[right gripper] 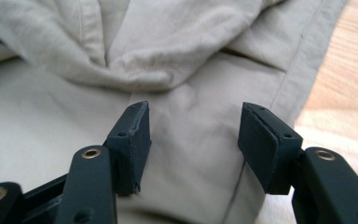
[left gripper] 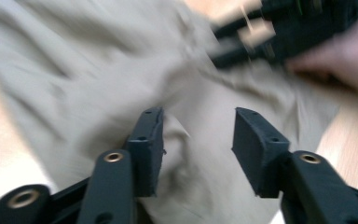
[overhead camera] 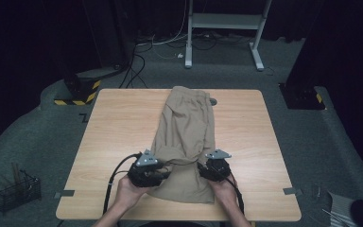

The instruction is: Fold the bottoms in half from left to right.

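Beige trousers (overhead camera: 189,127) lie lengthwise down the middle of the wooden table (overhead camera: 118,123), with the near end folded up in loose creases. My left gripper (overhead camera: 165,171) is at the left edge of that near fold, and in the left gripper view it is open (left gripper: 198,135) just above the blurred cloth (left gripper: 98,70). My right gripper (overhead camera: 204,169) is at the right edge of the fold. It too is open (right gripper: 193,135), hovering over flat fabric (right gripper: 191,46) near a seam, with nothing pinched. The right gripper (left gripper: 279,32) and its hand appear blurred at the top right of the left gripper view.
A wire basket (overhead camera: 16,191) stands on the carpet at the left. Grey tape marks (overhead camera: 67,193) (overhead camera: 289,190) sit near the table's front corners. A white desk frame (overhead camera: 224,28) and cables lie beyond the far edge. Bare wood flanks the trousers on both sides.
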Action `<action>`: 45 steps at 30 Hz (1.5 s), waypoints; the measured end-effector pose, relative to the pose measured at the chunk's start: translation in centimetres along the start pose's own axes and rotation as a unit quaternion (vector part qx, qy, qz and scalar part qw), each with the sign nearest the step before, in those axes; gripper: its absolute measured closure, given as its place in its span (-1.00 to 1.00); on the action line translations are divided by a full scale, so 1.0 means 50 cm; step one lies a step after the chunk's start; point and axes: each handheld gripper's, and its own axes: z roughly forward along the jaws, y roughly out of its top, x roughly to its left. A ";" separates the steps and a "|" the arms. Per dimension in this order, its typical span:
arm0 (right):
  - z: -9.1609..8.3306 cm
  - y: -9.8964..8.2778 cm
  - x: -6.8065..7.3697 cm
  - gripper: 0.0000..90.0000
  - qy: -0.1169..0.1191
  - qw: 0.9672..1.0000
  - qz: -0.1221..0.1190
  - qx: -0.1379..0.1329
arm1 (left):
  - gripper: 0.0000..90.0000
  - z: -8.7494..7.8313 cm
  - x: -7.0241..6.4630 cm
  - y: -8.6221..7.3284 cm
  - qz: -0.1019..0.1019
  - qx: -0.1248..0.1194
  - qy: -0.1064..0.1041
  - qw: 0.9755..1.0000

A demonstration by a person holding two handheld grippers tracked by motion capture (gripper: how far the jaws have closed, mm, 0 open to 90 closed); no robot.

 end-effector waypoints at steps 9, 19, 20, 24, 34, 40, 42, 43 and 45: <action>-0.055 -0.027 0.005 -0.02 0.019 1.000 0.022 0.010 | -0.09 0.037 0.096 0.010 -0.094 0.046 0.033 0.994; -0.055 -0.047 0.021 0.03 0.003 1.000 -0.011 0.007 | 0.51 0.145 0.125 -0.003 -0.095 0.108 0.053 0.988; -0.049 -0.045 0.017 0.03 0.002 1.000 -0.008 0.000 | 0.57 0.148 0.129 0.002 -0.090 0.111 0.060 0.988; -0.029 -0.032 0.001 0.04 -0.005 1.000 0.002 -0.011 | 0.81 0.128 0.132 0.023 -0.082 0.081 0.073 0.991; -0.030 -0.033 0.004 0.04 -0.011 1.000 0.009 -0.009 | 0.76 0.061 -0.032 0.016 0.077 0.045 0.000 0.996; -0.050 -0.044 -0.001 0.01 -0.005 1.000 0.005 0.002 | 0.56 0.106 -0.057 -0.022 0.083 0.089 -0.023 0.992; -0.060 -0.045 -0.007 -0.05 -0.004 1.000 0.013 0.015 | 0.37 0.098 -0.060 -0.023 0.081 0.082 -0.019 0.993; -0.066 -0.045 -0.011 -0.05 0.000 1.000 0.016 0.016 | 0.26 0.093 -0.060 -0.022 0.081 0.079 -0.016 0.994; -0.079 -0.040 -0.015 -0.04 0.006 1.000 0.023 0.007 | 0.11 0.075 -0.055 -0.019 0.073 0.067 -0.012 0.995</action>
